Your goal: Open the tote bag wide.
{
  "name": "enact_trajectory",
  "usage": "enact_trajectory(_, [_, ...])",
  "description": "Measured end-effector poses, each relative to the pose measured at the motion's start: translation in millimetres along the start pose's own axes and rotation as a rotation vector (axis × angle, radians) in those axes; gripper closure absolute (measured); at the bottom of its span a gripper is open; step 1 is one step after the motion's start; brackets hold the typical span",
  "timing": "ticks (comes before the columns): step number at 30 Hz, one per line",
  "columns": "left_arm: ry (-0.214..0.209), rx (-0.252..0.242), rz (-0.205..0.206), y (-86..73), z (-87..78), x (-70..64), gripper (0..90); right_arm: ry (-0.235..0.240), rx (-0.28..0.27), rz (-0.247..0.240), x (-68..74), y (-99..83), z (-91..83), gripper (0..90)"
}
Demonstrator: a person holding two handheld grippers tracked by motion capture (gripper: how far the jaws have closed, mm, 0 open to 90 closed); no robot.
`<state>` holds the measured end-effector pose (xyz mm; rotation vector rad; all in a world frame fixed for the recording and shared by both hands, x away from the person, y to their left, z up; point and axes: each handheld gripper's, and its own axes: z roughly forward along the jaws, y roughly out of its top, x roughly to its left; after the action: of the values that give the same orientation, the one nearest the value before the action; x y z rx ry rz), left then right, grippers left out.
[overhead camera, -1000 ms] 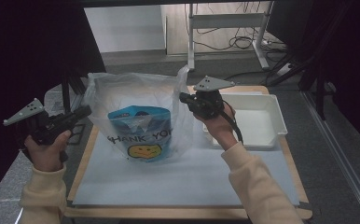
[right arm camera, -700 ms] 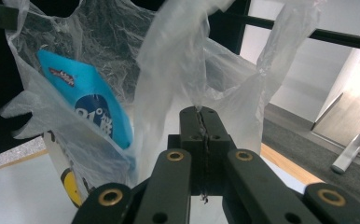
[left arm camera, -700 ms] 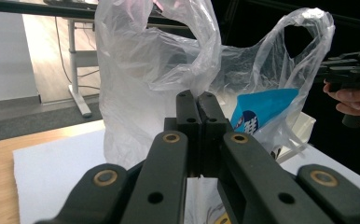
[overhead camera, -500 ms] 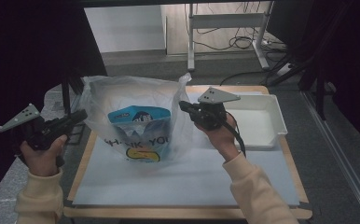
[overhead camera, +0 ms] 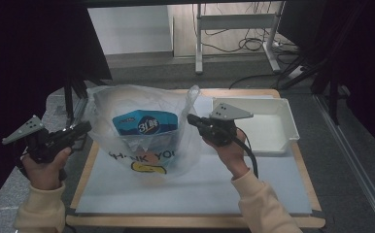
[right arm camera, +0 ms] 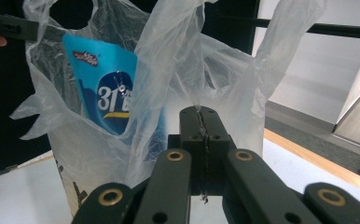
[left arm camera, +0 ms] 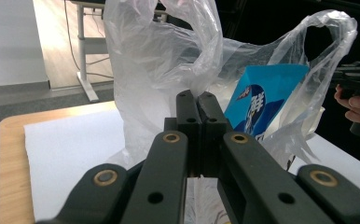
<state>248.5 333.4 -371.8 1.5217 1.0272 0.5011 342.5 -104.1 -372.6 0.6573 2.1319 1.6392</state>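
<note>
I hold the thin clear plastic carrier bag upright on the desk — my left tool and right tool each clamped shut on 1 handle. The blue pouch stands inside. To do this well, I pull the 2 handles apart evenly, level, without tearing the film.

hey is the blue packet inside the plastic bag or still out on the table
Inside. The blue packet stands within the clear plastic bag, its film wrapping it on all sides, while the left gripper and right gripper pinch the bag's handles.
</note>
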Motion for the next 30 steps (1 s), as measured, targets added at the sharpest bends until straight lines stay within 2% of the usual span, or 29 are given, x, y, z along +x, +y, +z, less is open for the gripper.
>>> enact_trajectory(4, [0.002, 0.007, 0.001, -2.1, 0.1, -2.2, 89.5, 0.008, -0.002, 0.001, 1.1, -5.3, -0.6, 88.8])
enact_trajectory(6, [0.005, 0.006, 0.002, -3.0, -0.4, -3.1, 89.6, 0.018, -0.003, 0.014, 0.7, -8.7, -1.0, 88.8])
enact_trajectory(7, [0.008, 0.004, 0.000, -3.6, -0.9, -3.4, 89.6, 0.035, -0.010, 0.039, -0.7, -11.8, -1.7, 88.7])
enact_trajectory(18, [0.020, 0.024, -0.016, -11.2, 3.9, -1.3, 89.6, 0.035, -0.001, 0.040, -3.4, -21.0, -1.5, 88.7])
enact_trajectory(26, [0.039, 0.039, -0.023, -19.3, 9.8, 0.2, 89.5, 0.031, 0.009, 0.067, -7.4, -30.6, 1.1, 88.7])
enact_trajectory(30, [0.045, 0.067, -0.025, -26.3, 16.5, -0.1, 89.6, 0.029, 0.026, 0.084, -9.4, -36.6, 5.9, 88.7])
